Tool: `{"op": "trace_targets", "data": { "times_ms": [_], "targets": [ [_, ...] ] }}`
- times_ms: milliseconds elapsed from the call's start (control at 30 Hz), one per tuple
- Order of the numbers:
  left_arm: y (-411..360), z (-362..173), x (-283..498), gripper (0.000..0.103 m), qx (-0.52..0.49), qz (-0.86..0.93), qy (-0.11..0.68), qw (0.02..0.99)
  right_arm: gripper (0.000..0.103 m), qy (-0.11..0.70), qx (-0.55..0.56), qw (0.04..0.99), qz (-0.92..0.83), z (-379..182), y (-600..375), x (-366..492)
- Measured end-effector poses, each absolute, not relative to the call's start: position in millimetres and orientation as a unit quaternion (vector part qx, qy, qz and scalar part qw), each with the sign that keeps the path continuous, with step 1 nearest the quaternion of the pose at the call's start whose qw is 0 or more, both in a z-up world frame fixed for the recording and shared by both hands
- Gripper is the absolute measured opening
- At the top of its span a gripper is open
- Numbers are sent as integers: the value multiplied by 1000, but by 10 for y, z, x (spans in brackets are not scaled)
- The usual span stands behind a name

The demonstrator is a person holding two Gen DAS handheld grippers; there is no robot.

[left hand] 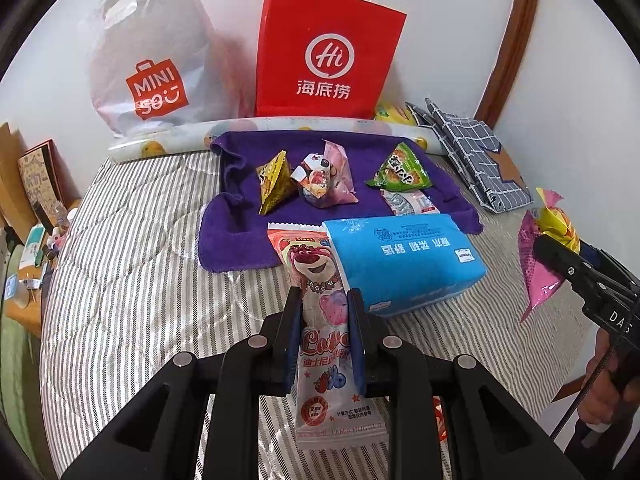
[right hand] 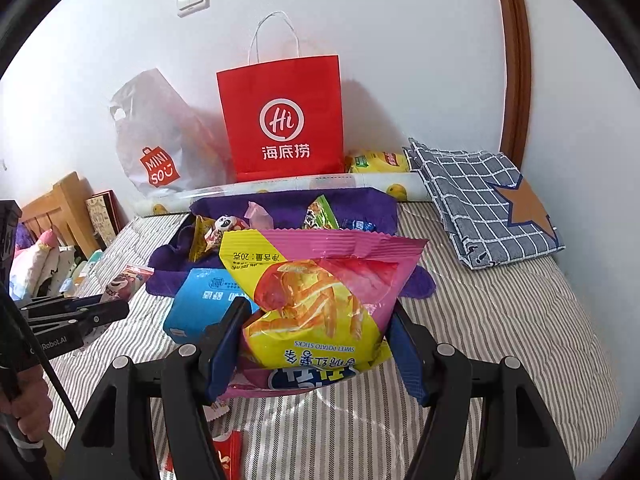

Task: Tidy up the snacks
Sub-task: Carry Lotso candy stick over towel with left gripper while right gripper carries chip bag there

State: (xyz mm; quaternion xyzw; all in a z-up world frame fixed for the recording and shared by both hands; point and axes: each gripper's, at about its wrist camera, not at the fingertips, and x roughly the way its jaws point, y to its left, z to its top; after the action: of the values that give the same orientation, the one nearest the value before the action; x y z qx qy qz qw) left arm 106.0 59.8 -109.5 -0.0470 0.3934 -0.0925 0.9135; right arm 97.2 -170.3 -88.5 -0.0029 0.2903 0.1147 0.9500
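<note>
Your left gripper [left hand: 324, 336] clamps the strawberry-bear packet [left hand: 320, 308], long axis pointing at the purple towel's [left hand: 236, 236] near edge just ahead; your right gripper [right hand: 316, 344] (probably farther back) grips the sweet-potato-stick bag [right hand: 320, 292].

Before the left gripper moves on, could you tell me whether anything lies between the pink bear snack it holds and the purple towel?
Partly: the blue tissue pack overlaps the purple towel's near right edge, beside the bear snack; the left stays open.

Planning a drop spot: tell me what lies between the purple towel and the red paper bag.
In the left wrist view, a rolled fruit-print sheet lies between the purple towel and the red paper bag.
</note>
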Motion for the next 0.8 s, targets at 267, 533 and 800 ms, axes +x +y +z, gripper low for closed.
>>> {"op": "trace_targets", "data": {
  "times_ms": [267, 533, 800],
  "targets": [
    [574, -1035, 1127, 22, -47, -94, 391, 914, 65, 284, -4, 951, 119, -795, -1668, 1053],
    [574, -981, 1236, 22, -50, -93, 391, 914, 65, 283, -2, 951, 122, -718, -1642, 1180],
    [569, -947, 1366, 22, -53, -91, 392, 914, 65, 284, -1, 951, 123, -685, -1628, 1249]
  ]
}}
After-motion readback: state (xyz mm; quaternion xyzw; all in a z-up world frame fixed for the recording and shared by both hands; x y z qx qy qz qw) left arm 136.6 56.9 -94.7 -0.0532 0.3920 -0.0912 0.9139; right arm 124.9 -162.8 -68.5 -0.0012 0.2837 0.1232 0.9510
